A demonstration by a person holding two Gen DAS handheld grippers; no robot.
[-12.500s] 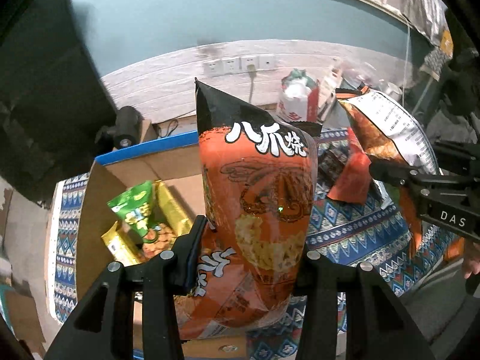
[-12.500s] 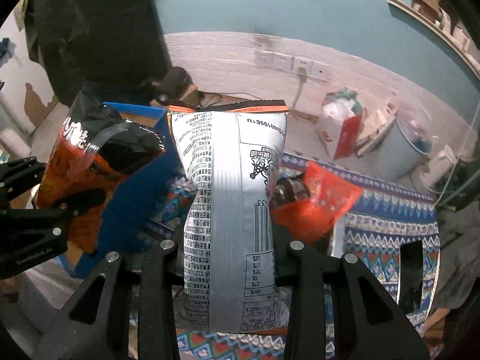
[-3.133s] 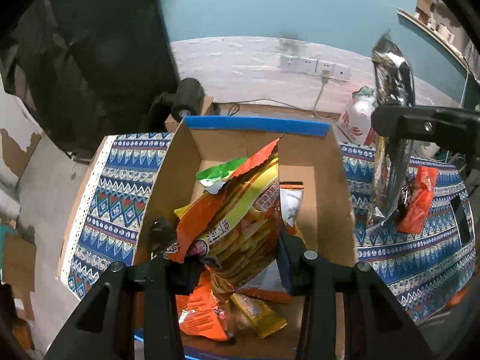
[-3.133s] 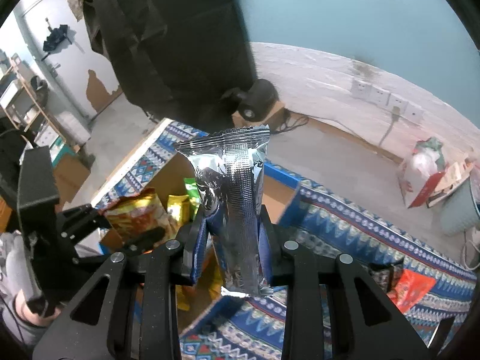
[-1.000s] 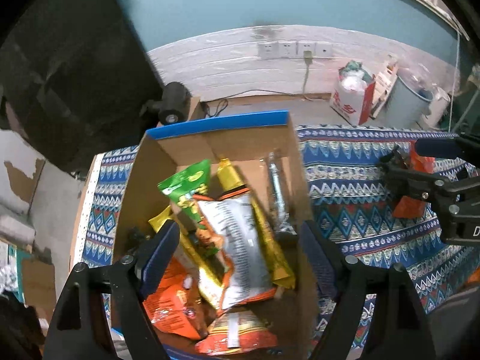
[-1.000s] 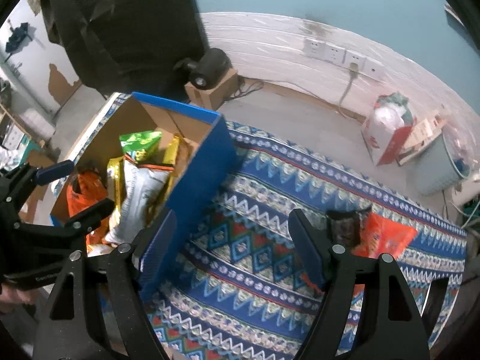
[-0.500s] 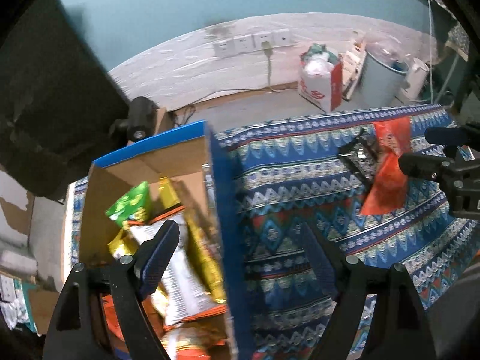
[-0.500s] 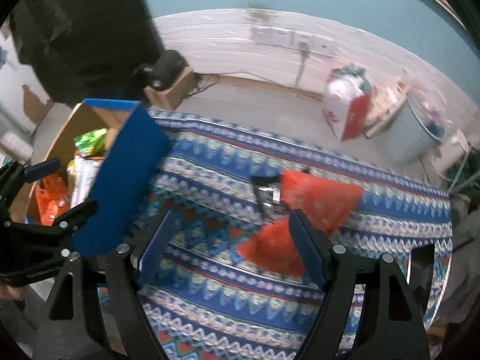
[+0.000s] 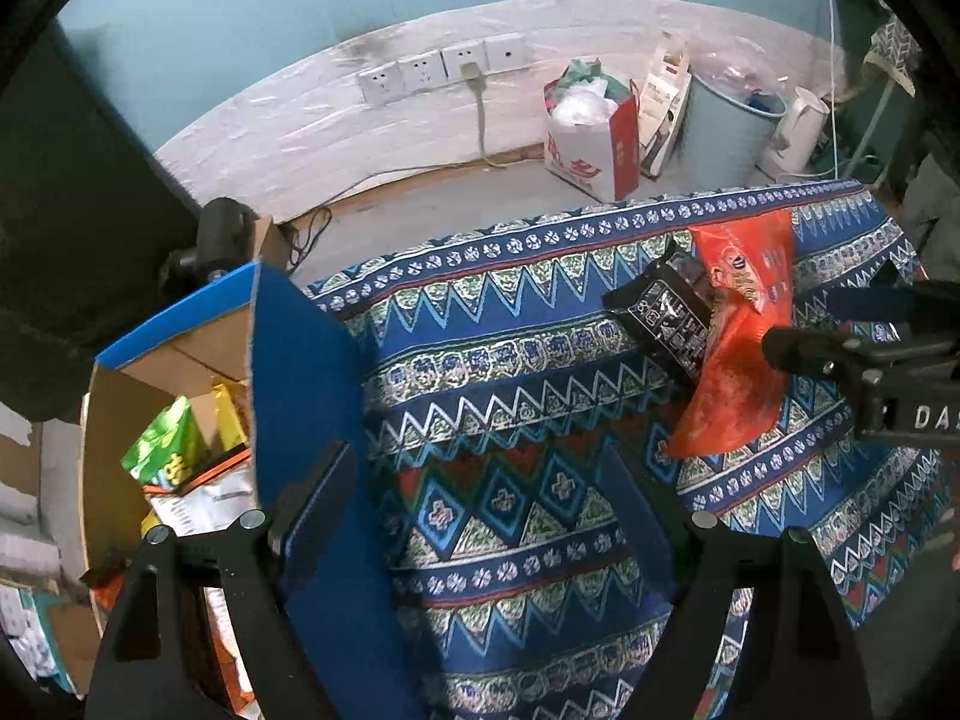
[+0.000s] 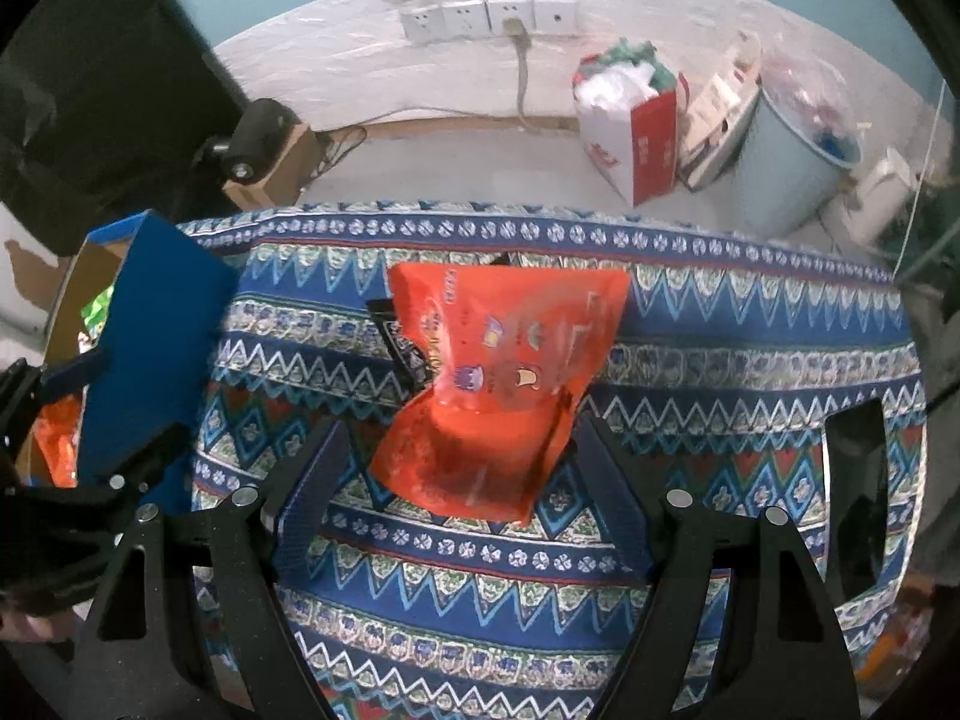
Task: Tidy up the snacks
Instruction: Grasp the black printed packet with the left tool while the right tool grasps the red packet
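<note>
My right gripper (image 10: 456, 480) hangs open over the orange packet (image 10: 498, 384) (nothing pinched). My left gripper (image 9: 474, 510) gapes empty, box (image 9: 300, 384) at its left.

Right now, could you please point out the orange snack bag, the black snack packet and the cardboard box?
orange snack bag (image 10: 504, 360), right wrist view, printed front.
black snack packet (image 9: 666, 312), left wrist view, printed back.
cardboard box (image 9: 300, 372), left wrist view, blue outer wall.

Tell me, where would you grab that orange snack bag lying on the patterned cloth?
Probably the orange bag at its near, narrower end, coming down from above with the open right gripper straddling it. It lies flat on the cloth, and its far end overlaps a black packet.
</note>
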